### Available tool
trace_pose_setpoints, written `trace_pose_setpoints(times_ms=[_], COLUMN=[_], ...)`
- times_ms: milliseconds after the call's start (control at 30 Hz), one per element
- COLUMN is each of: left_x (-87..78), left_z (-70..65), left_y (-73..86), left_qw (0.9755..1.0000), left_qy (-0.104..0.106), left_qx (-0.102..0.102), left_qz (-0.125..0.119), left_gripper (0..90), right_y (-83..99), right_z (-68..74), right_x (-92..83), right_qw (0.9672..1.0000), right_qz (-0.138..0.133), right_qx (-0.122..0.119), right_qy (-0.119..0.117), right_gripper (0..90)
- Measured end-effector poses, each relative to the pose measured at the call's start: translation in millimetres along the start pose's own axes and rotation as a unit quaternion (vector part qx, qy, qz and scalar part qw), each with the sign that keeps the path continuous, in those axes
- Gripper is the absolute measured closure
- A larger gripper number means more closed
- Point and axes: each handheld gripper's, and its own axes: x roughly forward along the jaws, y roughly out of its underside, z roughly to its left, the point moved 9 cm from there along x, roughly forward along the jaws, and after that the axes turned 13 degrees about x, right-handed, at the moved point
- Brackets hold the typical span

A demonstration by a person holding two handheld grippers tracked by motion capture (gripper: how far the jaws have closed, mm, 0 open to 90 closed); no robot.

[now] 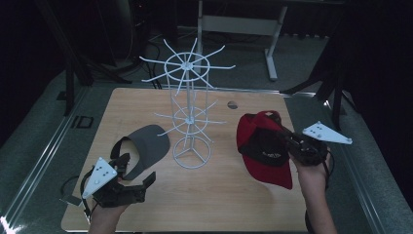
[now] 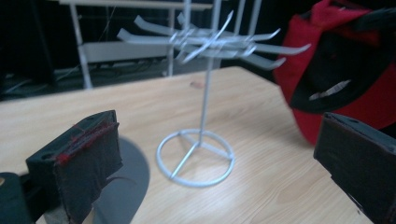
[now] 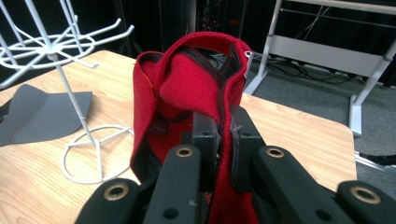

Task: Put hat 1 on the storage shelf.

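On the wooden counter (image 1: 204, 204) stood a white wire hook rack (image 1: 191, 109). The right claw (image 1: 288, 142) pinched a red cap (image 1: 263, 146), raised for hanging; the left claw (image 1: 139, 183) gaped wide beside a grey visor (image 1: 146, 146).

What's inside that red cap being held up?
The red cap shows a black lining with a small white label; the right gripper pinches its fabric. Folds cover its deeper inside.

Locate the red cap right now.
High view: the red cap is on the right side, pinched in the right gripper above the table, just right of the white wire rack.
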Motion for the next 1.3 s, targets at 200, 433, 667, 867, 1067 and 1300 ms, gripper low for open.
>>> trace_pose_setpoints(times_ms=[200, 433, 667, 867, 1067, 1300], left_x=[0.8, 10.2, 30.3, 51.9, 72.2, 93.5], left_z=[-17.8, -38.1, -50.7, -63.0, -74.7, -83.7], left_y=[-30.3, -60.7, -75.0, -80.4, -81.0, -86.0], left_qw=[0.9989, 0.9946, 0.9913, 0.9876, 0.9834, 0.9808], left_qy=[0.029, 0.079, 0.102, 0.129, 0.150, 0.162], left_qx=[0.032, 0.054, 0.074, 0.083, 0.098, 0.107], left_qz=[-0.021, -0.040, -0.038, -0.035, -0.023, -0.016], left_gripper=[0.9, 0.9, 0.9, 0.9, 1.0, 1.4], right_y=[-7.2, -17.6, -24.6, -29.1, -30.5, -27.6], right_z=[12.7, 31.9, 42.8, 54.3, 66.2, 78.2], right_x=[-7.3, -18.2, -30.1, -42.6, -49.9, -53.5], right_qw=[0.9996, 0.9987, 0.9978, 0.9963, 0.9947, 0.9934], right_qz=[-0.009, -0.019, -0.030, -0.041, -0.043, -0.043], right_qx=[0.003, -0.002, -0.011, -0.020, -0.027, -0.035], right_qy=[-0.025, -0.048, -0.057, -0.073, -0.090, -0.101], right_gripper=[83.7, 83.7, 83.7, 83.7, 83.7, 83.6])
